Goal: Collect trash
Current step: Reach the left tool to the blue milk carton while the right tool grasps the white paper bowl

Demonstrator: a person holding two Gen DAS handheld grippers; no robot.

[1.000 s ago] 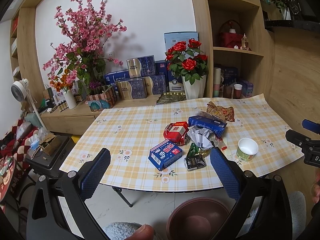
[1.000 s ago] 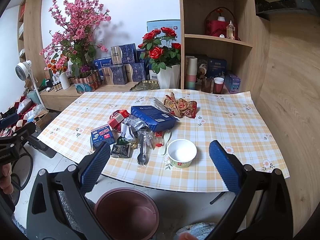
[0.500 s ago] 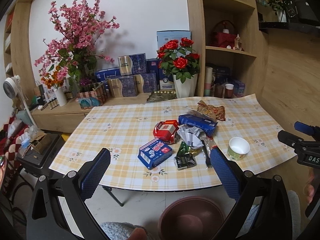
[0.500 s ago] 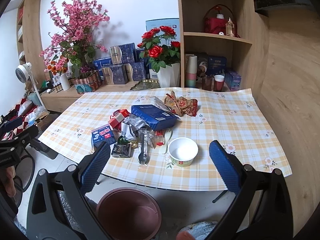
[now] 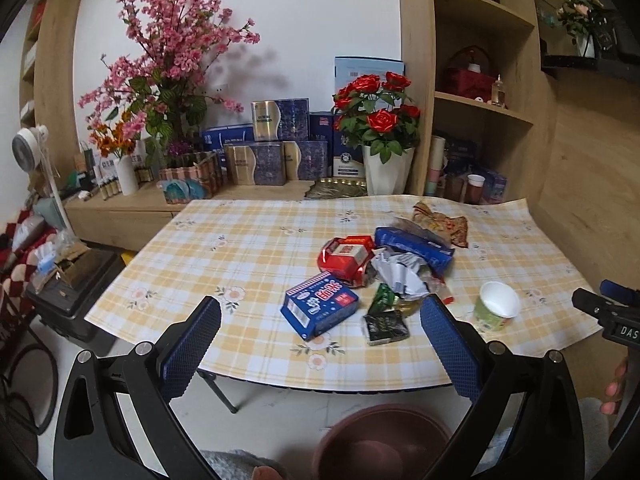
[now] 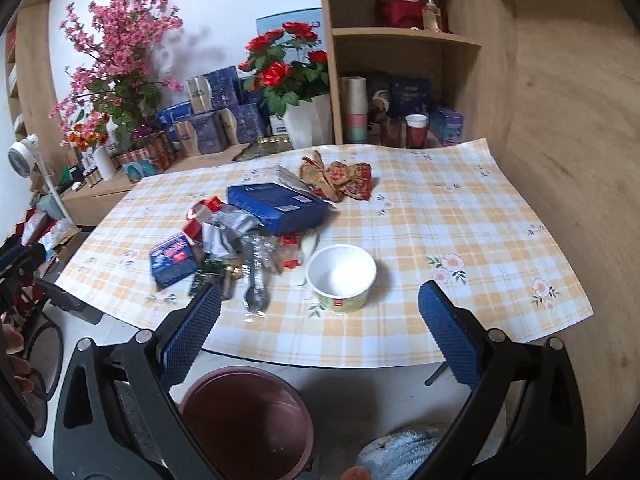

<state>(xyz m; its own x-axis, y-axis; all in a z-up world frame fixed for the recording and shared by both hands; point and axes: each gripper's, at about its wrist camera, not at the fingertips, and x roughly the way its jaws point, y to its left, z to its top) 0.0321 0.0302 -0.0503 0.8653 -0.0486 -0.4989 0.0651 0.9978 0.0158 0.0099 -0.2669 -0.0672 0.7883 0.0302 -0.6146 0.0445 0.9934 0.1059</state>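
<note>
Both grippers open, empty, short of desk (image 6: 460,208) edge. Ahead of right gripper (image 6: 320,336): paper cup (image 6: 343,276), bare cloth to its right. Ahead of left gripper (image 5: 320,340): trash pile (image 5: 380,272), bare cloth left. Bin (image 6: 248,420) below.

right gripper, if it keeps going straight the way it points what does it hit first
Probably the white paper cup, which sits centred between the open right gripper fingers near the table edge; depth is uncertain.

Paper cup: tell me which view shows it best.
The right wrist view: the paper cup sits near and central between the open fingers, its white inside and green wall plain. In the left wrist view the cup is smaller, off to the right beside the trash pile.
</note>
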